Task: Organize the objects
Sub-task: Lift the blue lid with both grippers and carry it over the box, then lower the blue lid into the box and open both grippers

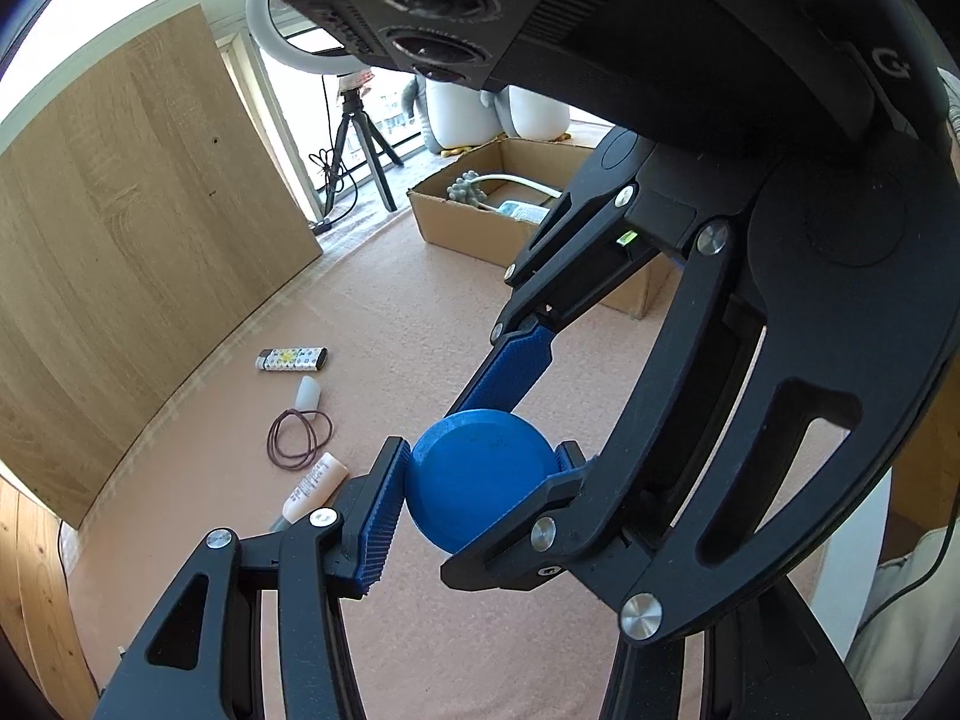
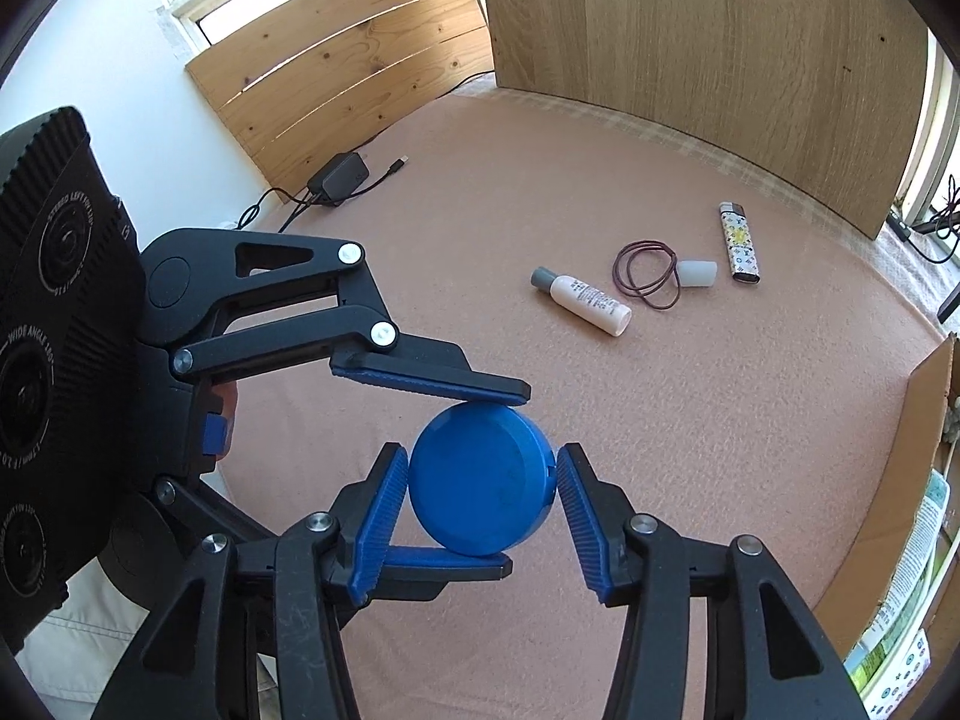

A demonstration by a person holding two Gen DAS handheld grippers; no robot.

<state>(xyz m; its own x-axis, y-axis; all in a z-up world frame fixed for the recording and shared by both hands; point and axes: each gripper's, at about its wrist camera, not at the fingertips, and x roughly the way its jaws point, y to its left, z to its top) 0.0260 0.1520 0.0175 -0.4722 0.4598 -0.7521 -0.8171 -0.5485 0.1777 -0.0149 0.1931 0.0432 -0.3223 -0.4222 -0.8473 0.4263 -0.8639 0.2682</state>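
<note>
A round blue case [image 1: 474, 480] [image 2: 480, 492] hangs above the peach cloth with both grippers around it. My left gripper [image 1: 480, 468] [image 2: 516, 477] is shut on it; in the right wrist view its fingers press the rim from above and below. My right gripper [image 2: 480, 462] [image 1: 456, 492] stands open around the case's sides, its right pad just clear of the rim. On the cloth beyond lie a small white tube [image 2: 585, 297] [image 1: 315, 486], a brown hair tie [image 2: 617, 270] [image 1: 270, 438], a white cap [image 2: 696, 273] [image 1: 309, 393] and a patterned lighter [image 2: 741, 243] [image 1: 292, 360].
An open cardboard box [image 1: 456, 222] [image 2: 924, 420] with several items stands to the right of the small things. A wooden board [image 1: 120, 210] walls the far side. A black charger [image 2: 339, 177] with cables lies at the far left corner. A tripod [image 1: 360, 138] stands past the board.
</note>
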